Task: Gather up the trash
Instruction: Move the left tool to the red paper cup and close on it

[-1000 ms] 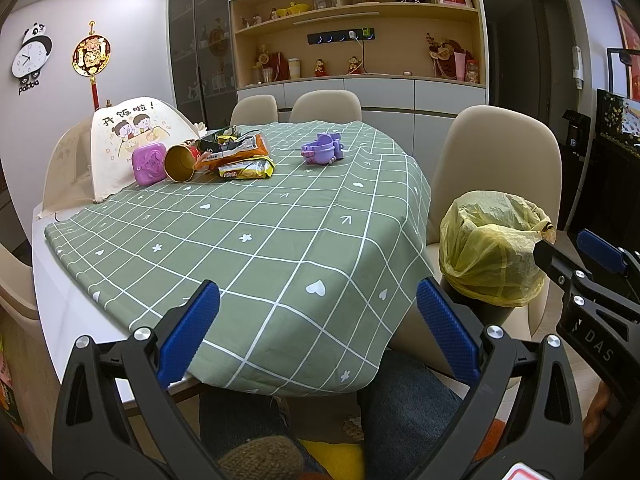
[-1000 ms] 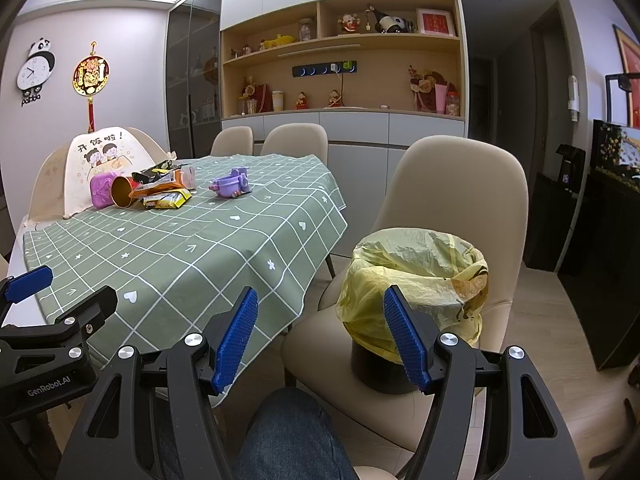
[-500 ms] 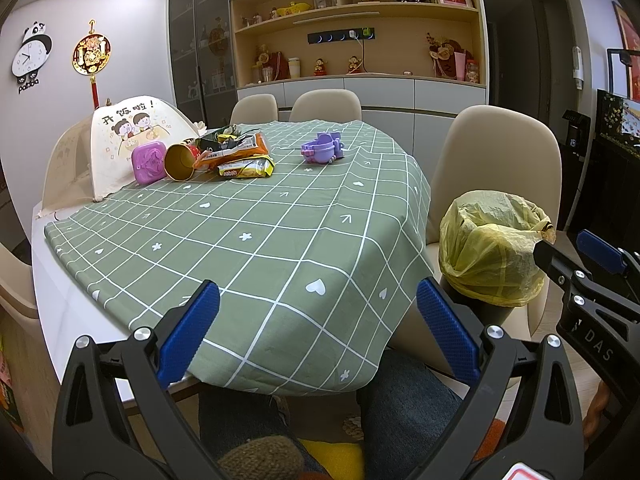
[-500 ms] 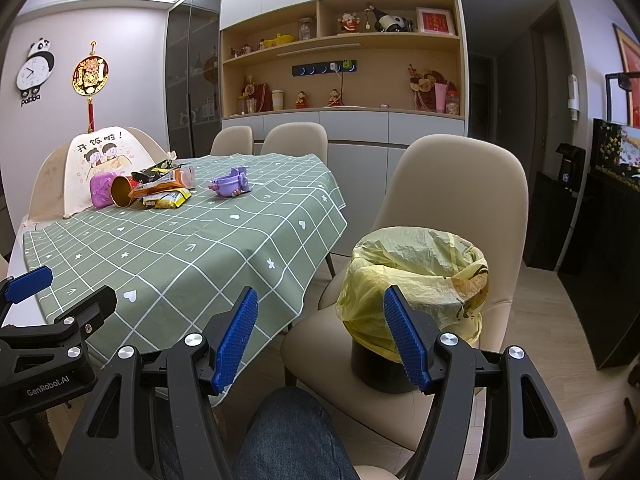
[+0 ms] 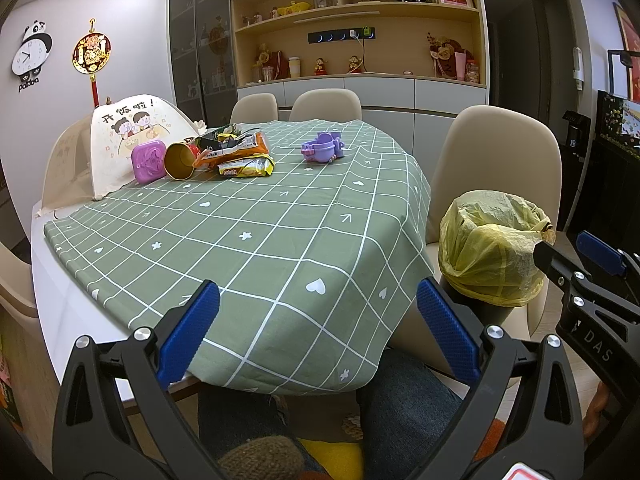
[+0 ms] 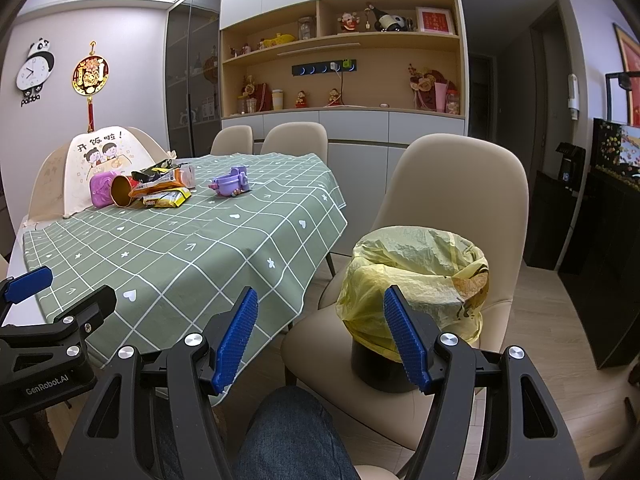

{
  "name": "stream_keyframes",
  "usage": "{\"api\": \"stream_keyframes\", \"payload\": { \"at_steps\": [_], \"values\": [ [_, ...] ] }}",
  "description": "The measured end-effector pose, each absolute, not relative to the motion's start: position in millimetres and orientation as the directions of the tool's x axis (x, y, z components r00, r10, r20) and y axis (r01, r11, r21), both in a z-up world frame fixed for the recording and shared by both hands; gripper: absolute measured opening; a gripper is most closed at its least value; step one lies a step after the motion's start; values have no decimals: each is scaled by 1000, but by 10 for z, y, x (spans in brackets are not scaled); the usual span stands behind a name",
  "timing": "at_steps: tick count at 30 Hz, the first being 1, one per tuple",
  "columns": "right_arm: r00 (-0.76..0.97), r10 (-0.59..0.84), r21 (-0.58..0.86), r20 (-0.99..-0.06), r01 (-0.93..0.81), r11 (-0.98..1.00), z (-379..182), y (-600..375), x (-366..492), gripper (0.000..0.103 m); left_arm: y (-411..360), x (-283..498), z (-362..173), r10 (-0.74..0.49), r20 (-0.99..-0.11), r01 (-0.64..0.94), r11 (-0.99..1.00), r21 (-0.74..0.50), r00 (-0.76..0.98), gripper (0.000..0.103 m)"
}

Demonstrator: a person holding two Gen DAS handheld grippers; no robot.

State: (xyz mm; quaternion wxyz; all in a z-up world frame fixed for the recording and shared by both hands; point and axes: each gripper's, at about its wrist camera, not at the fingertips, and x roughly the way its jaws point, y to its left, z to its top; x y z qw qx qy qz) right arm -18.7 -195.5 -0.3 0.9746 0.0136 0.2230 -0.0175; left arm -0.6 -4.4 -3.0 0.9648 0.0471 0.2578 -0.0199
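Both the left gripper [image 5: 318, 330] and right gripper [image 6: 320, 334] are held wide apart, empty. The wrappers [image 5: 240, 156], one marked "nabati", are piled upper left on the table [image 5: 280, 232]. "panda" is written under the clock [image 5: 30, 54].

L gripper [image 5: 318, 328] held low w/ jaws spread wide, nothing between the blue pads [image 5: 188, 334]. R gripper [image 6: 320, 338] beside it, level, jaws also wide apart & empty. Person's knees in blue jeans [image 6: 292, 436] show under both, seated pose.
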Motion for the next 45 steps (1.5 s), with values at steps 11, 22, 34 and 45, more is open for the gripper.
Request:
{"api": "stream_keyframes", "payload": {
  "at_steps": [11, 22, 34, 45],
  "values": [
    [916, -21, -31, -401, 9, 999, 114, -1834, -2, 62, 233, 204, 27, -50, -520, 52, 999, -10, 853, 94],
    [883, 204, 8, -422, -221, 975, 319, -1343, 1002, 62, 1183, 1018, 292, -42, -556, -13, 995, -95, 830, 94],
    [795, 273, 27, -541, -308, 951, 102, -939, 2207, 62, 2173, 2280, 346, 24, -609, -140, 980, -144, 793, 94],
    [790, 240, 0, -565, -291, 957, 139, -779, 2739, 62, 2596, 3561, 265, 40, -633, -171, 974, -148, 773, 88]
  ]
}}
